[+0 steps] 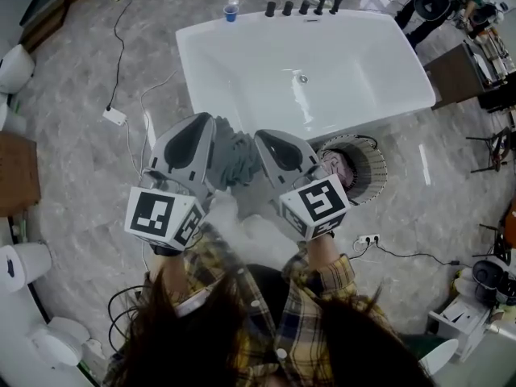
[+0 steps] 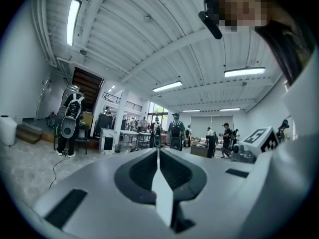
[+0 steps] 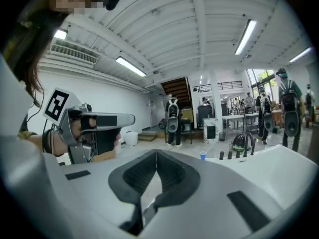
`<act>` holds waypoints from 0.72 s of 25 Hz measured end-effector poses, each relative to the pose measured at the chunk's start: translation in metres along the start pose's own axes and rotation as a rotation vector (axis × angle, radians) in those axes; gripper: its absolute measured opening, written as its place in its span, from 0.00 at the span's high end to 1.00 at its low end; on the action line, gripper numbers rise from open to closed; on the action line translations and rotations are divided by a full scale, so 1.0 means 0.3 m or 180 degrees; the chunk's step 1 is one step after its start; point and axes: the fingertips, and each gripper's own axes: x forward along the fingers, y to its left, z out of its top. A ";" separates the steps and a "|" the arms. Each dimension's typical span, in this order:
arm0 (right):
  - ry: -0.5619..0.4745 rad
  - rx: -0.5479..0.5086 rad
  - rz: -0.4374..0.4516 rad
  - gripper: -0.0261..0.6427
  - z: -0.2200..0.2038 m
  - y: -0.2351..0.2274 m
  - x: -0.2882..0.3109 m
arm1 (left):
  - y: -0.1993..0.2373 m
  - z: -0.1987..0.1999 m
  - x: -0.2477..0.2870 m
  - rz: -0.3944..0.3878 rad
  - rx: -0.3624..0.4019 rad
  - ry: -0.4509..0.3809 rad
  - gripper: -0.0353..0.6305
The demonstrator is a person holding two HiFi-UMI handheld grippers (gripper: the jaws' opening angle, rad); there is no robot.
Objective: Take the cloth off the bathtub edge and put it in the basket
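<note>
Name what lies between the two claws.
The grey cloth, bunched at the bathtub's near edge, lies between the left claw and right claw; the head view shows it.

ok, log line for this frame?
left hand-held gripper: shut, empty | right hand-held gripper: shut, empty | cloth: at bathtub edge, outside basket

I see white bathtub (image 1: 266, 63) in upper centre of frame, dark taps (image 1: 305, 6) along its far rim, blue cup (image 1: 231, 10) at far left corner. Left gripper (image 1: 201, 131) and right gripper (image 1: 270, 139) sit side by side mid-frame, pointing at near rim. Grey cloth (image 1: 238, 158) bunched between them. Round basket (image 1: 367, 168) just right of right gripper, beside tub. My plaid sleeves (image 1: 326, 274) at bottom.
</note>
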 end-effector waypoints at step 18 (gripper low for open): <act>0.0210 0.0266 -0.0471 0.94 -0.062 -0.143 0.403 | 0.327 -0.129 0.267 -0.0462 -0.0053 0.0386 0.91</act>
